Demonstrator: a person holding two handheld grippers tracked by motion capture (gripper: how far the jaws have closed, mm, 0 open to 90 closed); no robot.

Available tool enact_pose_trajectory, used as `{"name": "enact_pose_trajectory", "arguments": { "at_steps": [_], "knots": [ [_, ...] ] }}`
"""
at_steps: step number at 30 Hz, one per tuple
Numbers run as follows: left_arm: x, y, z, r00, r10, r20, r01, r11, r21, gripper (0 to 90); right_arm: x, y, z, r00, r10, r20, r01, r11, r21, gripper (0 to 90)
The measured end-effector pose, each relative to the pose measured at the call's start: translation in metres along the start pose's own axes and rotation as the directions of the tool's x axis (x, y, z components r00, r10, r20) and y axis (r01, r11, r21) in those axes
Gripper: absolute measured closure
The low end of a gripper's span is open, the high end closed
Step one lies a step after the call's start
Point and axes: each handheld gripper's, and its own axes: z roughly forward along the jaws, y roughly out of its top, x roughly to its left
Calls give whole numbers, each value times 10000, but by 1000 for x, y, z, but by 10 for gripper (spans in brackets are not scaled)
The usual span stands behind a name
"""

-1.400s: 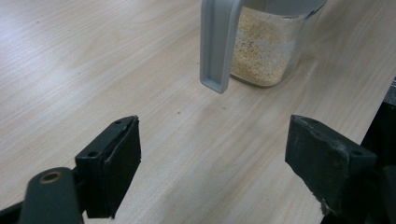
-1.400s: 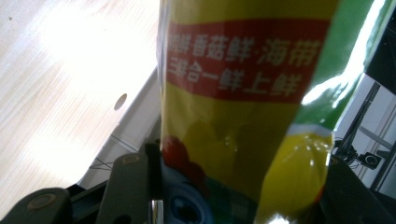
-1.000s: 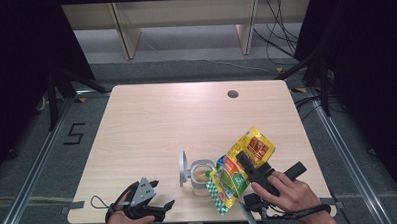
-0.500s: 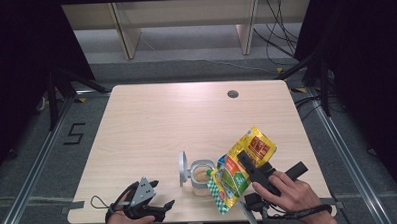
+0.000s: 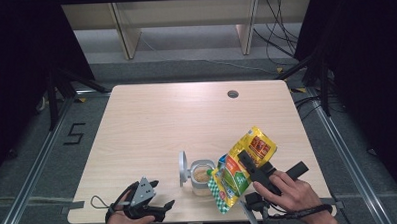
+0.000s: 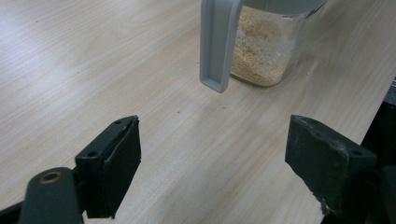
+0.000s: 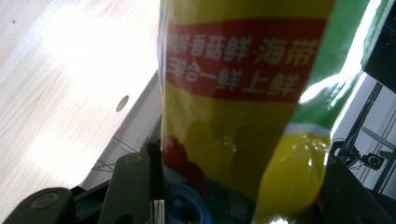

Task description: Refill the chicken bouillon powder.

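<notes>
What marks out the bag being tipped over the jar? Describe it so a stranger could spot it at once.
On the light wooden table, look to the near edge on the right, where the right gripper is shut on a glossy bag. It tilts, lower end toward the clear jar of pale granules. Its yellow, green and red print sets it apart.

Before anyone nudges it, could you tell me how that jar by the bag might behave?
The jar looks clear and rigid, so it probably slides rather than flexes. Granules fill its lower part, likely steadying it. Its raised lid stands to one side, so a push there might tip it.
</notes>
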Motion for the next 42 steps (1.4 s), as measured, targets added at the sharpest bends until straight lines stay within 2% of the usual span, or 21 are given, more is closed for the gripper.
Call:
{"name": "enact_pose_trajectory", "arguments": {
  "at_steps": [1, 3, 6, 9, 13, 14, 15, 19, 28, 29, 30, 31, 32, 33, 34, 42],
  "knots": [
    [0, 0, 0, 10000, -10, -1, 10, 10000, -31, 178, 0, 0, 0, 9997, -80, 216, 81, 10000, -20, 547],
    [0, 0, 0, 10000, -12, -41, 12, 10000, -56, 178, 1, 0, -1, 9998, 75, 199, -74, 10000, -35, 548],
    [0, 0, 0, 10000, 58, 13, -58, 10000, 50, 178, 2, 2, -1, 9998, 57, 207, -56, 10000, -44, 548],
    [0, 0, 0, 10000, -6, -48, 6, 10000, -68, 178, 2, 3, 0, 9997, 73, 239, -69, 9999, -133, 547],
    [0, 0, 0, 10000, -9, -43, 8, 10000, -59, 178, 3, 1, 0, 9999, 1, 158, 0, 10000, -35, 548],
    [0, 0, 0, 10000, -9, -35, 9, 10000, -49, 178, 1, 1, 0, 10000, -12, -49, 12, 10000, -52, 548],
    [0, 0, 0, 10000, -5, -16, 5, 10000, -34, 178, 2, 1, 0, 9998, -19, 178, 20, 10000, -28, 548],
    [0, 0, 0, 10000, -4, -45, 4, 10000, -57, 178, 2, 1, -1, 9997, 82, 244, -82, 10000, -38, 549],
    [0, 0, 0, 10000, -4, -38, 4, 10000, -57, 178, 4, 1, 1, 9999, 77, 149, -76, 9999, -70, 549],
    [0, 0, 0, 10000, -9, -46, 9, 10000, -48, 178, 3, 0, 1, 9999, 89, -86, -90, 9999, -68, 549],
    [0, 0, 0, 10000, -15, -47, 15, 10000, -50, 178, 3, 0, 1, 9999, 100, -97, -100, 9999, -67, 549],
    [0, 0, 0, 10000, -9, -42, 8, 10000, -63, 178, 4, 1, 1, 9999, 108, 130, -108, 9999, -50, 549],
    [0, 0, 0, 9999, 94, -36, -94, 9999, -57, 178, 4, 0, 0, 9999, 86, 139, -86, 9999, -57, 549],
    [0, 0, 0, 10000, 21, -37, -22, 10000, -59, 178, 3, 0, 1, 9999, 76, -101, -76, 9999, -77, 549],
    [0, 0, 0, 10000, -5, -38, 5, 10000, -55, 178, 3, 0, 0, 9998, 92, 167, -91, 9999, -53, 549],
    [0, 0, 0, 10000, 39, 22, -39, 10000, 23, 178, 0, -1, -2, 9997, 52, 219, -51, 10000, -27, 553]
  ]
}}
